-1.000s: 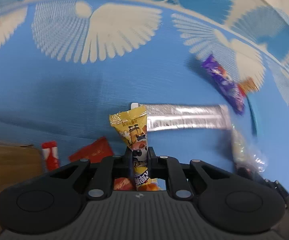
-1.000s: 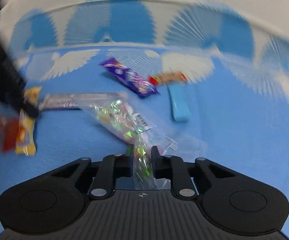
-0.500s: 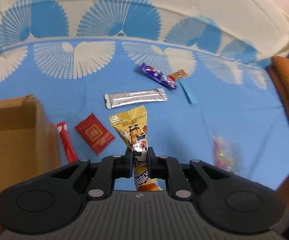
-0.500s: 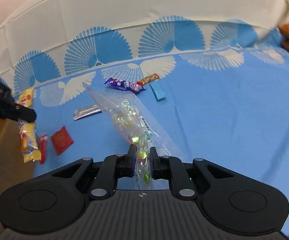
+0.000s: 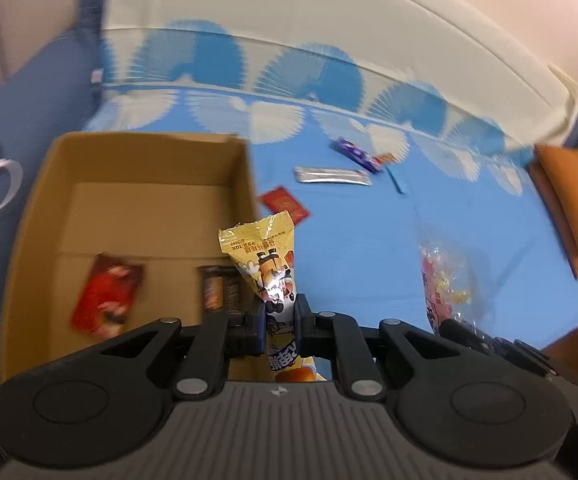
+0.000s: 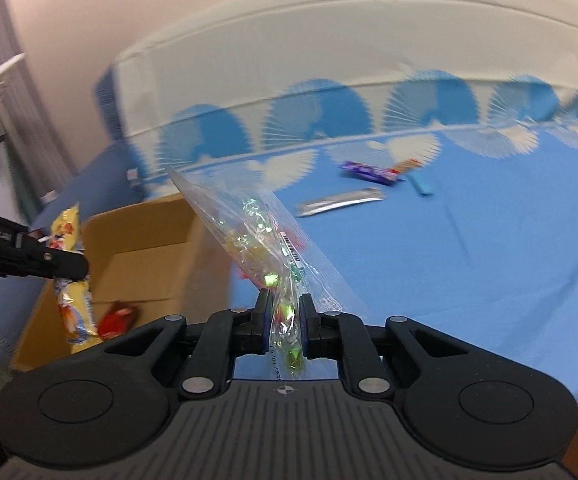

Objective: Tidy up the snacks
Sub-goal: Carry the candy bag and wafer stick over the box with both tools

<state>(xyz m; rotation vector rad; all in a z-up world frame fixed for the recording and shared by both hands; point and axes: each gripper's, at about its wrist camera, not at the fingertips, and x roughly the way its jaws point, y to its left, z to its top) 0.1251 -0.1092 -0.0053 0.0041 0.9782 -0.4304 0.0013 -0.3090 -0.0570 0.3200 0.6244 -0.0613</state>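
My left gripper (image 5: 280, 312) is shut on a yellow snack packet (image 5: 267, 256) and holds it in the air over the right wall of an open cardboard box (image 5: 137, 148). The box holds a red packet (image 5: 107, 300) and a dark packet (image 5: 219, 290). My right gripper (image 6: 285, 312) is shut on a clear bag of candies (image 6: 257, 228), lifted above the blue cloth just right of the box (image 6: 141, 236). The left gripper's fingers (image 6: 65, 266) and the yellow packet (image 6: 71, 280) show at the left of the right wrist view. The candy bag also shows in the left wrist view (image 5: 445, 280).
On the blue patterned cloth (image 5: 369, 272) lie a red sachet (image 5: 285, 204), a silver bar (image 5: 331, 176), a purple bar (image 5: 355, 154) and a light blue stick (image 6: 421, 182). An orange cushion (image 5: 577, 200) sits at the right edge. A cream backrest runs along the far side.
Both grippers have lifted their packets and swung left. The box has come fully into view under the left gripper, and the candy bag has moved toward the box.
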